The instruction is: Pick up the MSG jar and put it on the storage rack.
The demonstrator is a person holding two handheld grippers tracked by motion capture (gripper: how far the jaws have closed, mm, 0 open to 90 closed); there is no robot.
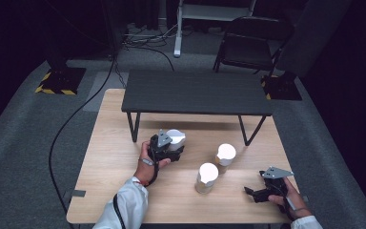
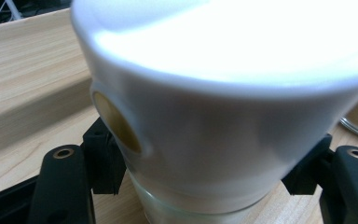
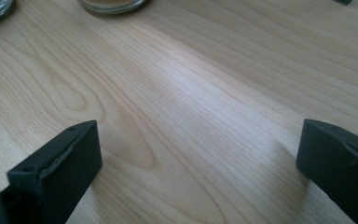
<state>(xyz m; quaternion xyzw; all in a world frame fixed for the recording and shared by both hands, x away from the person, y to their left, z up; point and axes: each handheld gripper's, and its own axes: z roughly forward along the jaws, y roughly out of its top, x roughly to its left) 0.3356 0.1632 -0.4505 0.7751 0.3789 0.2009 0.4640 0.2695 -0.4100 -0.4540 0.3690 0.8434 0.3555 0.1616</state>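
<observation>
My left hand-held gripper [image 1: 170, 149] is clamped on a white-lidded jar [image 1: 175, 139], its two black jaws pressing on opposite sides just under the lid, where the clear glass body begins. The jar stands on the wooden counter [image 1: 114, 157], just in front of the low dark shelf table [image 1: 195, 93] that sits across the counter's far half.

Seen up close in the left gripper view, the jar's lid [image 2: 223, 93] is a glossy white cap that flares wider toward the top, with a round tan-coloured spot [image 2: 116, 123] on its side. Below it there is a short band of clear glass.

My right hand-held gripper [image 1: 255, 193] rests near the counter's front right corner, its jaws spread wide with nothing but bare wood between them.

Two more white-lidded jars wait between my hands: one [image 1: 207, 177] nearer me, another [image 1: 225, 155] a little farther back and to the right, both apart from either gripper.

As I judge it, the grasp on the first jar is made but the jar is not yet lifted. Moving it, and handling the other two, all remains to be done.
</observation>
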